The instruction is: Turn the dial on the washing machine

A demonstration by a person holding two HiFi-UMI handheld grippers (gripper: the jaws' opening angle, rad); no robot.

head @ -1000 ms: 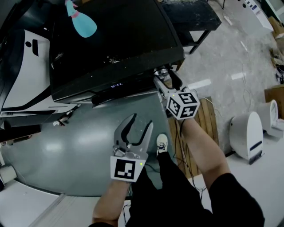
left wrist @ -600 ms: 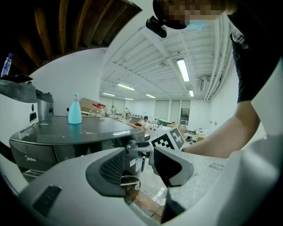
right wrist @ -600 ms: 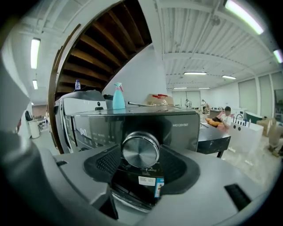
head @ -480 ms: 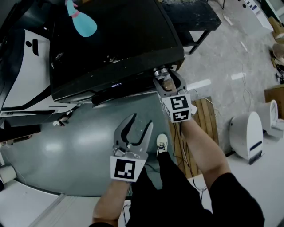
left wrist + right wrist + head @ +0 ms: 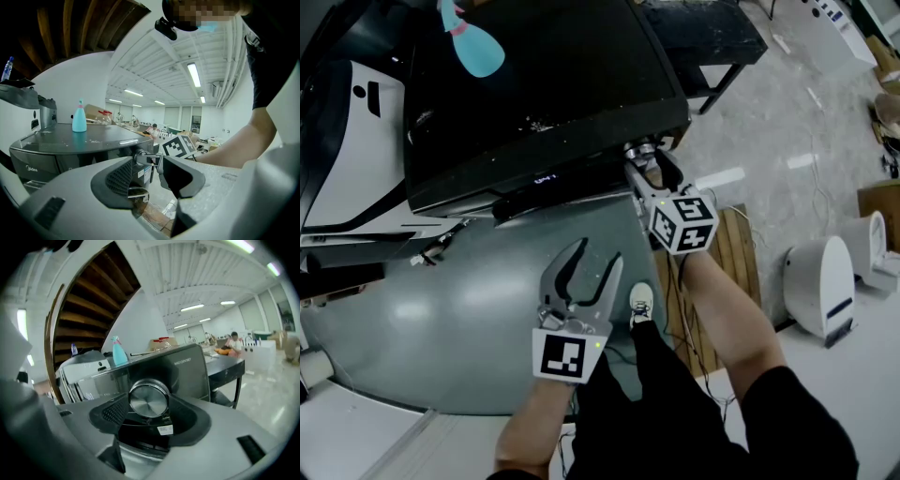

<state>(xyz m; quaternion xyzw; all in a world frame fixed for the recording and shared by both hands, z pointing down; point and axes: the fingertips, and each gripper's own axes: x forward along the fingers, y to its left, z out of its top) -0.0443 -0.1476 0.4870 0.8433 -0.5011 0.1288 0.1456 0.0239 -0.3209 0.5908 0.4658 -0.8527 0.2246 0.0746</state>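
1. Since your right claw (image 5: 650, 163) is already at the dial (image 5: 148, 399), what matters now is the axis. The dial lies straight ahead of the claw, and its turning axis runs out of the panel along the claw's own line. The coming move therefore looks like a roll of your wrist, not a reach.
2. That claw's jaws have just been closing. The dial stands between them with a pad against each side of its rim, so I judge it pinched.
3. You will find the dial at the right end of the front panel, by the front right corner of the washing machine (image 5: 534, 89).
4. It is a round knob with a brushed silver face and a bright ring, set in glossy dark trim.
5. Your left claw (image 5: 587, 266) is spread with nothing in it. It hangs off the machine's front edge, well apart from the dial, so the right hand is far nearer.
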